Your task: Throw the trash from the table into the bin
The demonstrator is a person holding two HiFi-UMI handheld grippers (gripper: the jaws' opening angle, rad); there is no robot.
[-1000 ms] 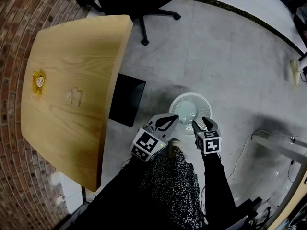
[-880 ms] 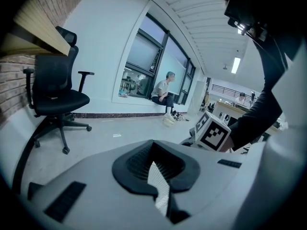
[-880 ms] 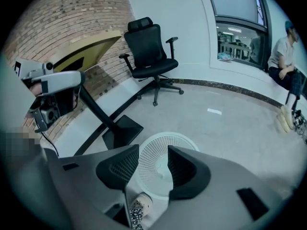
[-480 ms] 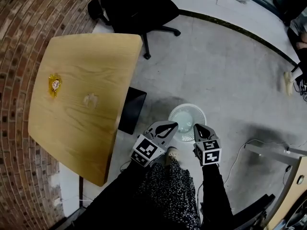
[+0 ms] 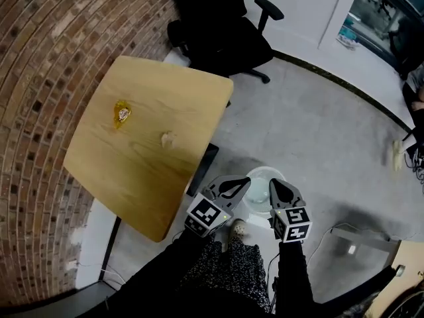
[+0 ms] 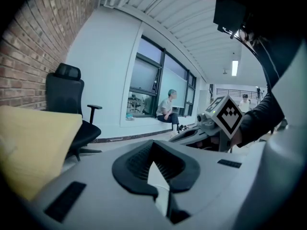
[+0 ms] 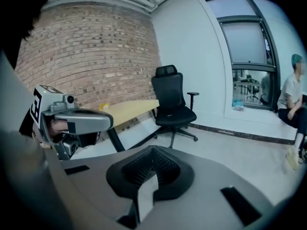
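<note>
Two pieces of trash lie on the wooden table (image 5: 132,171): a yellow wrapper (image 5: 122,113) and a small crumpled pale scrap (image 5: 167,138). The round white bin (image 5: 264,201) stands on the floor off the table's right edge. Both grippers hang side by side over the bin's near rim, away from the table. My left gripper (image 5: 242,182) is shut and empty, its pads (image 6: 139,164) meeting at the tips. My right gripper (image 5: 273,183) is shut too; its jaws have just closed with nothing between them. The right gripper view shows the table (image 7: 129,110) and the yellow wrapper (image 7: 103,107).
A black office chair (image 5: 225,35) stands beyond the table. A flat black object (image 5: 202,171) lies on the floor under the table's edge. A brick wall (image 5: 40,111) runs along the left. A person (image 6: 168,110) sits by the window. Cables trail at right (image 5: 344,230).
Both grippers have lifted from just above the bin's mouth. The right gripper's jaws, open a second ago, have shut. The head view has swung up, showing more of the table and chair.
</note>
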